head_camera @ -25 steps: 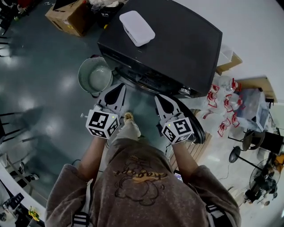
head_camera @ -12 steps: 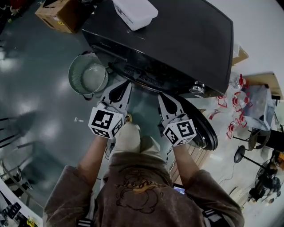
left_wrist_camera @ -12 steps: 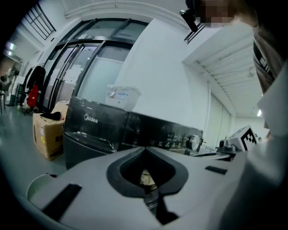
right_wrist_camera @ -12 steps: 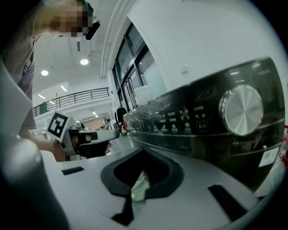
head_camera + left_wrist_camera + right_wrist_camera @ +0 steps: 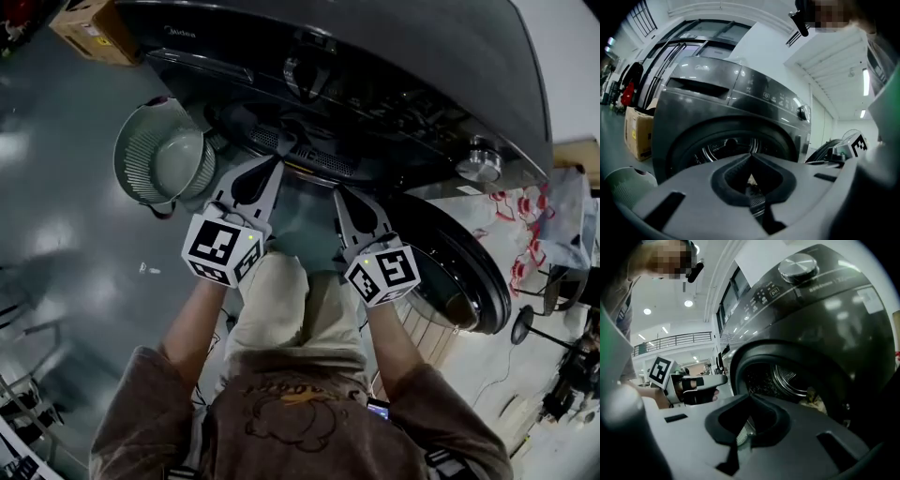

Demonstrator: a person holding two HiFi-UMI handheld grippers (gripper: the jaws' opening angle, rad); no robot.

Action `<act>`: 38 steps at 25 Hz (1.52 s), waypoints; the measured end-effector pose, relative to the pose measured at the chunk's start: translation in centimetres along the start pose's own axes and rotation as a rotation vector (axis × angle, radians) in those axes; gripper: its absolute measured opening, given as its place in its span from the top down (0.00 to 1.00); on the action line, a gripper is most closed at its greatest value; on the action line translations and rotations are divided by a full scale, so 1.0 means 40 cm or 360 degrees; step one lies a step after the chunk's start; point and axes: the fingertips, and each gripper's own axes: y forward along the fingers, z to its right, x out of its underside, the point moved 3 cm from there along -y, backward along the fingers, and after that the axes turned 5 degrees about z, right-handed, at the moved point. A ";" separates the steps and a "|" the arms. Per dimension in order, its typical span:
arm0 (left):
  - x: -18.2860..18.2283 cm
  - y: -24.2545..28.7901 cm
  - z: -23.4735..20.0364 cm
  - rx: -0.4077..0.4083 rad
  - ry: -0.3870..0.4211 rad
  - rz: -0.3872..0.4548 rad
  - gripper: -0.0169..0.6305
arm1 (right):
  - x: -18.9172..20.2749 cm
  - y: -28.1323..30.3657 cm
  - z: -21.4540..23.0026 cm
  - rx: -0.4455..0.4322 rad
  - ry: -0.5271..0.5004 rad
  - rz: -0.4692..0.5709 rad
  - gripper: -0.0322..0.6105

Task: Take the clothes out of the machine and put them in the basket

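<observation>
Dark grey machine, door open, pale basket

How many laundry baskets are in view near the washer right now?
1. The green basket stands on the floor in front of the washing machine, at the head view's left. Others may lie outside the frames.

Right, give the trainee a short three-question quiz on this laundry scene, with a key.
1. True or false: the door of the machine stands open.
2. What lies in the basket? A) clothes B) nothing C) a cardboard box
3. Fill in: the jaws of the left gripper and the right gripper are both ____.
Key: 1 true; 2 B; 3 shut.
</observation>
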 end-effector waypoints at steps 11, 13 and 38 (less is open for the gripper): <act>0.201 0.044 -0.008 0.0102 0.0062 0.0090 0.96 | 0.189 -0.001 0.094 0.0055 -0.0066 0.0082 0.95; 0.218 0.048 0.000 0.0116 0.0083 0.0101 0.96 | 0.209 -0.009 0.112 0.0070 -0.0072 0.0086 0.95; 0.248 0.022 0.041 0.0135 0.0190 0.0181 0.55 | 0.254 -0.062 0.102 0.0007 -0.0129 0.0197 0.95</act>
